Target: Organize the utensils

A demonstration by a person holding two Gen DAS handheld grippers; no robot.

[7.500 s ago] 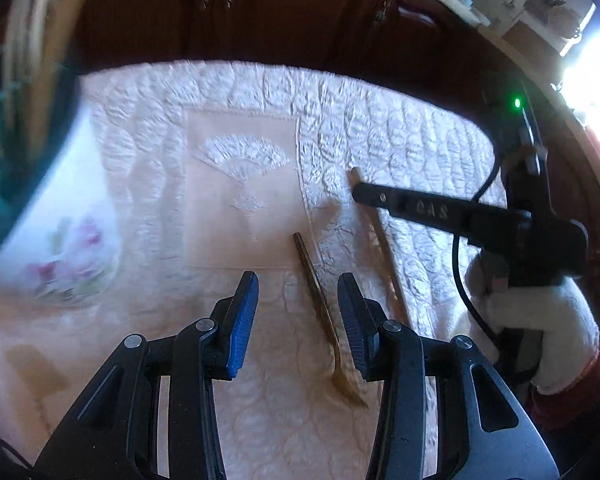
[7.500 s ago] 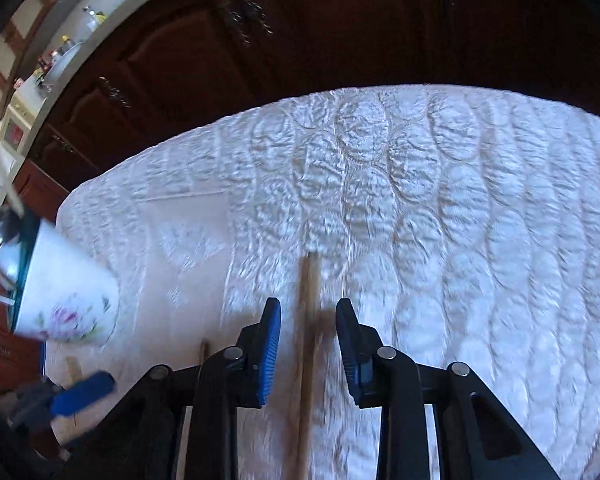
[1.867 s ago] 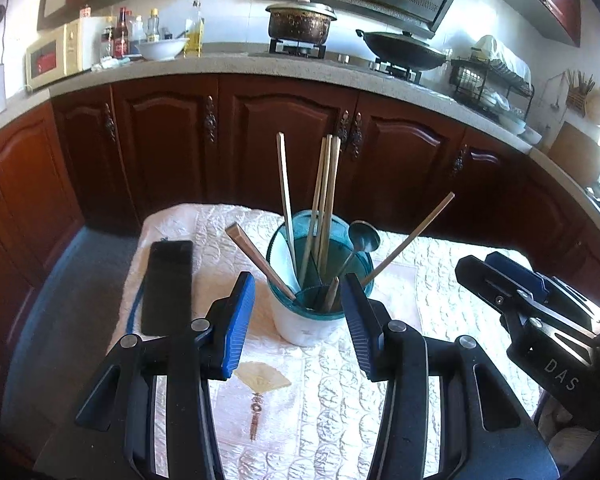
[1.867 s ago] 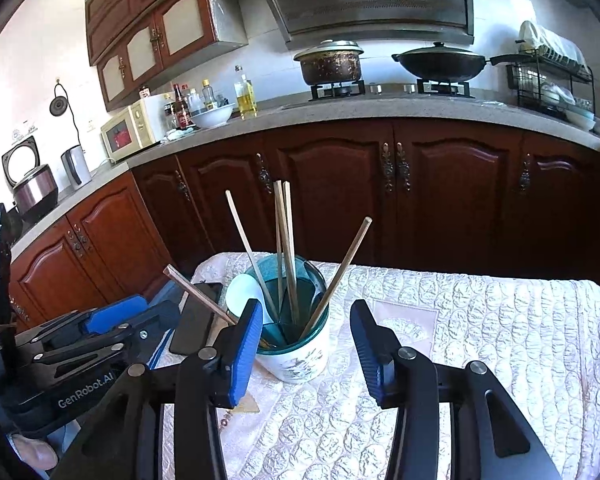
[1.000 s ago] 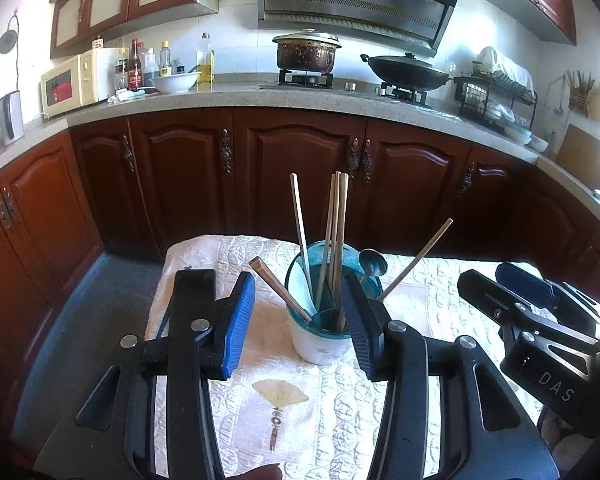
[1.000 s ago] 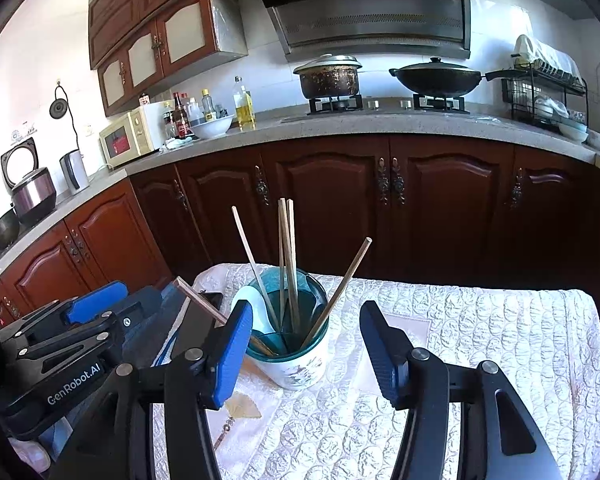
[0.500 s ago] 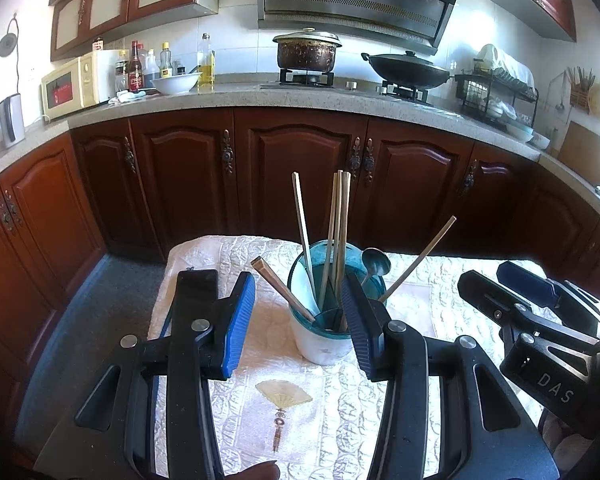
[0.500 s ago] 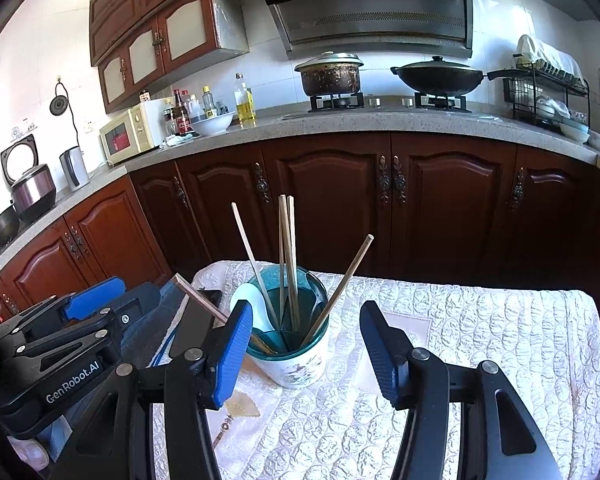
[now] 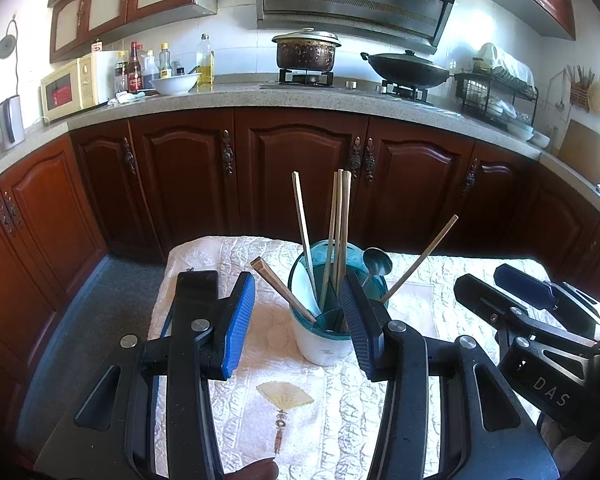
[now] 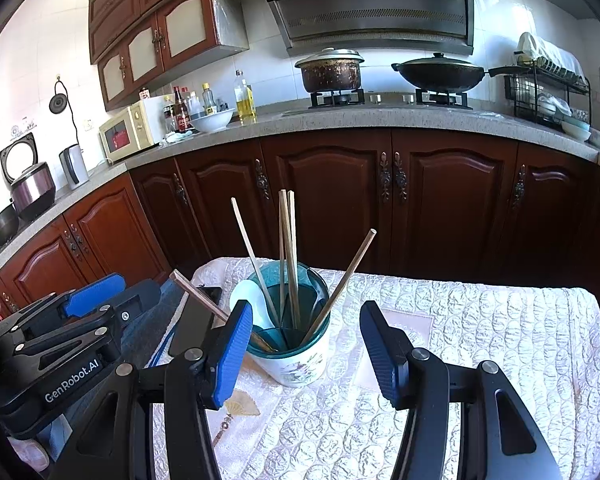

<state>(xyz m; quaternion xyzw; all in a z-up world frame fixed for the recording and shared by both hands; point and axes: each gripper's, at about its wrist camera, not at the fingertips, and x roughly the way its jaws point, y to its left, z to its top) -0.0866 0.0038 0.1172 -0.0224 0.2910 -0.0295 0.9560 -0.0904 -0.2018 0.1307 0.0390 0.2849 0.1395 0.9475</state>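
Observation:
A white floral utensil cup with a teal rim stands on the quilted table cloth. It holds several wooden chopsticks, a metal spoon, a white spoon and a brown handle. My left gripper is open and empty, held back above the table facing the cup. My right gripper is open and empty, also back from the cup. Each gripper shows in the other's view, the right and the left.
A black flat device lies on the cloth left of the cup. Dark wood cabinets and a counter with pot, wok, microwave and dish rack stand behind the table.
Seven seconds ago both grippers were low over utensils lying on the cloth. Since then both have pulled back and up; in the last second they hardly move.

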